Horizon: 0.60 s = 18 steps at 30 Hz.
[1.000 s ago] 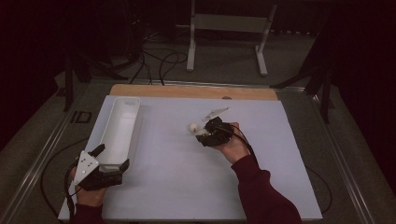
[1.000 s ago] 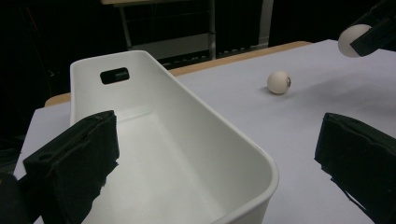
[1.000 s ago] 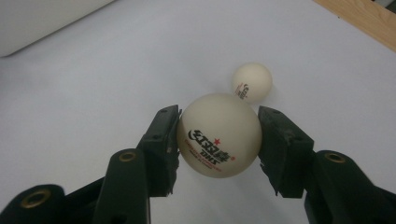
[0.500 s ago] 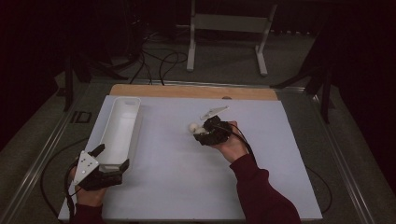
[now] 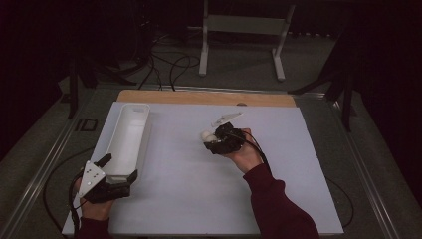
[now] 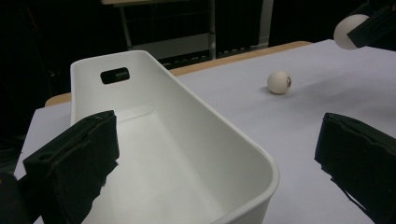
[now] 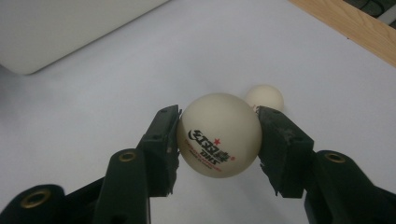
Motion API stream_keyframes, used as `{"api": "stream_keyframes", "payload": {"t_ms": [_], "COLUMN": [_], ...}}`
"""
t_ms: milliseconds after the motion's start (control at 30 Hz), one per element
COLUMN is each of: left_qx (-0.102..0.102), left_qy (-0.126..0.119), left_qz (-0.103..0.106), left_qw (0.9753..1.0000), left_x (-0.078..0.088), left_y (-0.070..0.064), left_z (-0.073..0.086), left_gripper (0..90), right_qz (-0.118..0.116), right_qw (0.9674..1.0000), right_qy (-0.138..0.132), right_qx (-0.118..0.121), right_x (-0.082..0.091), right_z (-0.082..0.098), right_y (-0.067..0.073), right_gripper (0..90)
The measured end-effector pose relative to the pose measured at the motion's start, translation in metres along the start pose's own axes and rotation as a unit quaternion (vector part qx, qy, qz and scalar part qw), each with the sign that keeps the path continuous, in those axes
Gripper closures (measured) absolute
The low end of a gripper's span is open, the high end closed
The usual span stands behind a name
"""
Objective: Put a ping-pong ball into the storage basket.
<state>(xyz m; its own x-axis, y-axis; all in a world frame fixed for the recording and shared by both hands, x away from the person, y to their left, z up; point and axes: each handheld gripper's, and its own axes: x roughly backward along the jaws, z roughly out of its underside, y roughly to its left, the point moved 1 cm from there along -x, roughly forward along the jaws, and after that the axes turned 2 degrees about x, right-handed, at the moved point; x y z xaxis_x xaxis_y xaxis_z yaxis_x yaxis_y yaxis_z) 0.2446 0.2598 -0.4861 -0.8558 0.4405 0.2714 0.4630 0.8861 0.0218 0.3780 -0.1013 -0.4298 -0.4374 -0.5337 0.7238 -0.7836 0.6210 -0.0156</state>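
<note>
A cream table-tennis ball (image 7: 219, 122) with a red star print sits clamped between the pads of my right gripper (image 7: 218, 140), just above the white mat. In the high view that gripper (image 5: 215, 141) is mid-table with the ball (image 5: 206, 135) at its tip. A second ball (image 7: 266, 96) lies on the mat just beyond it, also seen from the left gripper view (image 6: 279, 82). My left gripper (image 6: 217, 140) stands wide open, straddling the near end of a long, empty white bin (image 6: 154, 140). From above, the left gripper (image 5: 118, 169) is at the bin's (image 5: 127, 137) near end.
A white mat (image 5: 199, 194) covers the table, with a wooden strip (image 5: 199, 97) along the far edge. A metal stand (image 5: 244, 30) and cables (image 5: 164, 64) are on the dark floor behind. Open mat lies between the bin and my right hand.
</note>
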Motion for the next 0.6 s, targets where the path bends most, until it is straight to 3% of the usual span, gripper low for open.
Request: {"api": "stream_keyframes", "payload": {"t_ms": [600], "left_qx": [-0.002], "left_qy": [0.001], "left_qz": [0.0], "left_qw": [1.0], "left_x": [-0.0001], "left_y": [0.0], "left_z": [0.0001], "left_gripper": [0.6], "right_qz": [-0.008], "right_qw": [0.9999], "right_qy": [-0.009], "right_qx": [0.004], "right_x": [-0.0006], "right_z": [-0.008], "right_y": [0.0052], "right_gripper": [50.0]}}
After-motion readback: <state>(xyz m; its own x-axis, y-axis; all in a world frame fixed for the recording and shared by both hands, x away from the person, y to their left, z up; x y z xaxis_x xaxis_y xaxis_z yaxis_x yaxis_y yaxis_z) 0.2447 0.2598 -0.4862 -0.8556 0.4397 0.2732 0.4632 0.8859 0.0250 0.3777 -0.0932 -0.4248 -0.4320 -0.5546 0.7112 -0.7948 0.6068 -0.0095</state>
